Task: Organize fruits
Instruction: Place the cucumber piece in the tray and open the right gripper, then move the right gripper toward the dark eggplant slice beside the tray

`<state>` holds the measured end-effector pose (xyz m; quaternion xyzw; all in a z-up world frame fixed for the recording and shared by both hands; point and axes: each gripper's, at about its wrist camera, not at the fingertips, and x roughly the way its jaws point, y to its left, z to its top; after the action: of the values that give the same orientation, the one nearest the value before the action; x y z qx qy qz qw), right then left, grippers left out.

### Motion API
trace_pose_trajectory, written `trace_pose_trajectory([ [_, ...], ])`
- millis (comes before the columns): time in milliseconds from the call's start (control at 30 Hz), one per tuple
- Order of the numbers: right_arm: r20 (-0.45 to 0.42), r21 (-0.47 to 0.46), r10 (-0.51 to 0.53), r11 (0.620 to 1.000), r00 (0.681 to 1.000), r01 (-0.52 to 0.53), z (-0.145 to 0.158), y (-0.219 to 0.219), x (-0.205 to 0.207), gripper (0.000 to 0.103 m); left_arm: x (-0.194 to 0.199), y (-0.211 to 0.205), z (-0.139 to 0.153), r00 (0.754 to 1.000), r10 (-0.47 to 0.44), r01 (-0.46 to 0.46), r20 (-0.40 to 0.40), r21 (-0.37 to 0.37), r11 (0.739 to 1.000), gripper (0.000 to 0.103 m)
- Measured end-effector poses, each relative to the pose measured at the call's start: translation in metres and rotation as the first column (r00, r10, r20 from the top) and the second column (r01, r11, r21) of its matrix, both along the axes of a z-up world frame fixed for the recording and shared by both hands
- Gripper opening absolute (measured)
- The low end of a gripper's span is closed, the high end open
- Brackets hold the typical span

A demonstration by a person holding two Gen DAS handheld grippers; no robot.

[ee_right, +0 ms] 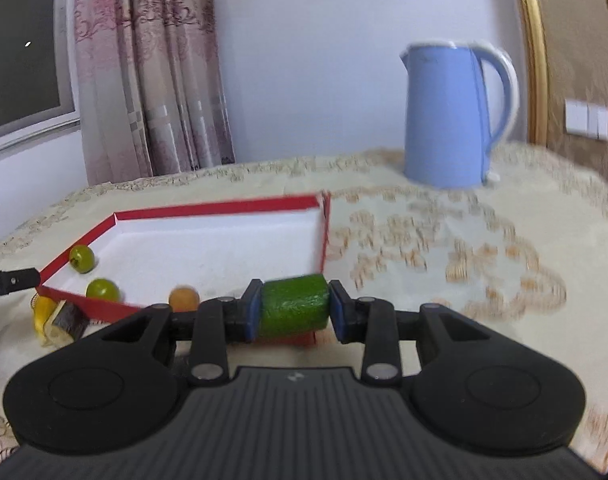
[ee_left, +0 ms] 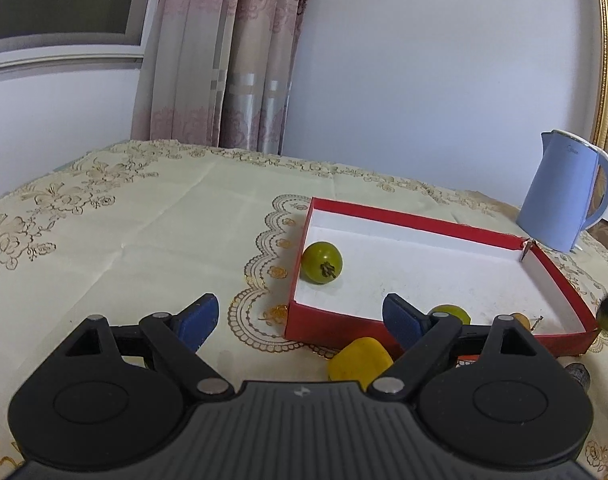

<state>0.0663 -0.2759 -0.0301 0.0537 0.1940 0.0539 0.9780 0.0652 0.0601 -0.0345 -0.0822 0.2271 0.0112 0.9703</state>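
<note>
A red box (ee_left: pixel 424 222) with a white inside lies on the table; it also shows in the right wrist view (ee_right: pixel 207 206). Inside it are a green tomato (ee_left: pixel 322 262) at the left wall, a green fruit (ee_left: pixel 452 312) and a small orange fruit (ee_left: pixel 522 320) at the front wall. These also show in the right wrist view: the tomato (ee_right: pixel 81 258), the green fruit (ee_right: pixel 102 289), the orange fruit (ee_right: pixel 183 298). A yellow fruit (ee_left: pixel 360 358) lies outside the box front. My left gripper (ee_left: pixel 299 320) is open and empty above the box's front left corner. My right gripper (ee_right: pixel 293 308) is shut on a green cucumber piece (ee_right: pixel 293 306) near the box's front right corner.
A blue kettle (ee_left: pixel 560 196) stands behind the box at the right; it also shows in the right wrist view (ee_right: pixel 452 116). A dark-skinned cut piece (ee_right: pixel 65 322) lies by the yellow fruit (ee_right: pixel 43 312). The cloth-covered table (ee_left: pixel 143 220) ends at a wall and curtain.
</note>
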Motion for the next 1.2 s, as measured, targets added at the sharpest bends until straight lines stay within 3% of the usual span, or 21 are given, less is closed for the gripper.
trace_pose_trajectory([
  [67, 0.04, 0.001, 0.005, 1.0, 0.999, -0.005, 0.008, 0.005, 0.002, 0.033, 0.0, 0.0, 0.0, 1.0, -0.001, 0.001, -0.003, -0.002, 1.0, 0.089],
  [167, 0.038, -0.099, 0.018, 0.995, 0.999, -0.014, 0.013, 0.022, 0.016, 0.033, 0.0, -0.002, 0.0, 1.0, -0.008, 0.008, -0.002, 0.005, 1.0, 0.09],
  [433, -0.067, -0.158, 0.027, 0.987, 0.997, -0.037, 0.001, 0.049, 0.077, 0.032, 0.002, -0.001, -0.001, 1.0, -0.019, 0.019, -0.018, -0.001, 1.0, 0.09],
  [467, -0.072, -0.162, 0.022, 0.986, 0.997, -0.034, -0.001, 0.051, 0.08, 0.033, 0.003, -0.001, -0.001, 1.0, -0.021, 0.021, -0.02, -0.001, 1.0, 0.09],
  [500, -0.064, -0.163, 0.014, 0.986, 0.998, -0.024, -0.002, 0.053, 0.081, 0.042, 0.003, -0.001, -0.002, 1.0, -0.022, 0.022, -0.021, -0.001, 1.0, 0.09],
  [533, -0.055, -0.167, 0.006, 0.986, 0.998, -0.015, -0.002, 0.053, 0.08, 0.049, 0.003, -0.001, -0.002, 1.0, -0.021, 0.021, -0.02, -0.002, 1.0, 0.09],
  [700, 0.019, -0.092, -0.036, 0.995, 0.999, 0.037, 0.004, 0.038, 0.062, 0.049, 0.004, 0.001, -0.002, 1.0, -0.014, 0.014, -0.023, -0.01, 1.0, 0.09],
  [867, 0.021, 0.01, -0.039, 0.999, 0.999, 0.039, 0.001, 0.023, 0.038, 0.05, 0.002, 0.003, -0.002, 1.0, 0.004, -0.004, -0.018, -0.02, 1.0, 0.09],
  [1200, -0.034, -0.039, 0.088, 0.995, 0.996, -0.089, -0.013, 0.028, -0.026, 0.043, 0.004, 0.004, -0.004, 0.999, 0.001, -0.002, -0.043, -0.031, 1.0, 0.09],
])
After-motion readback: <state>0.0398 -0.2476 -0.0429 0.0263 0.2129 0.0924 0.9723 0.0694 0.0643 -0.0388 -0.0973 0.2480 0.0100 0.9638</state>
